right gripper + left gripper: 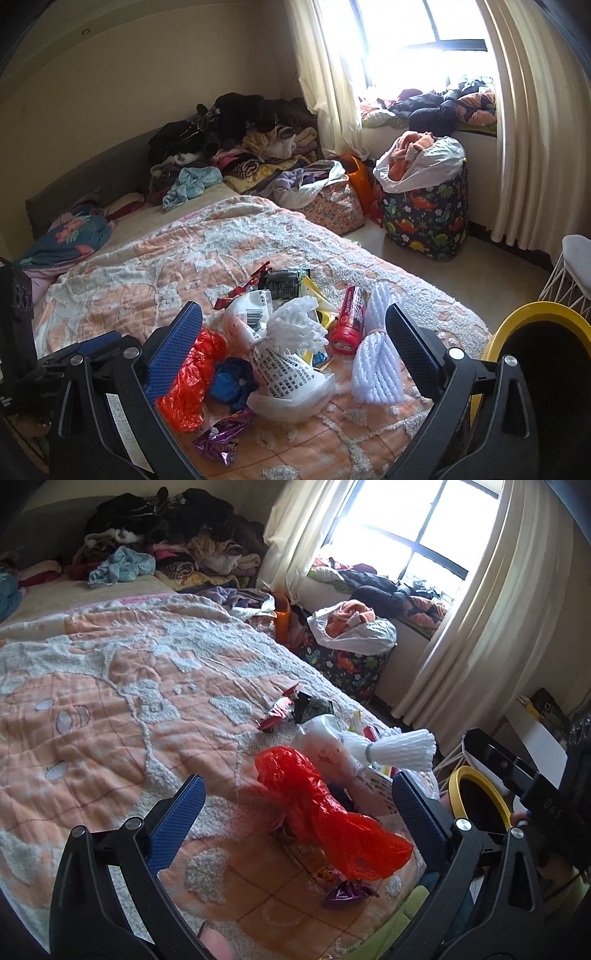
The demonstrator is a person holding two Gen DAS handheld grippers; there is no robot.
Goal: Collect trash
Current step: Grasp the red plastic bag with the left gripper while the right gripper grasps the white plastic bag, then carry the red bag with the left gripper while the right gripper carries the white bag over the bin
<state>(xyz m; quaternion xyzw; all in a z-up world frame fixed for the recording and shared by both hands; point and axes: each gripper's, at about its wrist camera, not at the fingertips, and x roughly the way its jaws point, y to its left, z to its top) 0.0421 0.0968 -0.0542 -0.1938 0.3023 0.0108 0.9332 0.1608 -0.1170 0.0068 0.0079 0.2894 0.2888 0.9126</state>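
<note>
Both the left gripper point(295, 812) and the right gripper point(293, 336) are held with fingers spread wide, nothing gripped, above trash on the bed point(110, 686); a red plastic bag point(325, 812) is seen at 12 o'clock of the left.

Bedroom, beige walls point(147, 74). Bed point(155, 258) covered by orange-and-white textured blanket point(110, 686), dark headboard point(92, 173) against wall. Heap of clothes point(229, 136) at the bed's far corner. Bright window point(417, 520) with dark frame, overexposed; cream curtains point(528, 122) on both sides. More clothes on the window ledge point(443, 107). Dinosaur-print hamper point(424, 218) on pale floor point(443, 273) below window, floral bag point(332, 210) beside the bed. White wire stool point(569, 273) at right edge.
</note>
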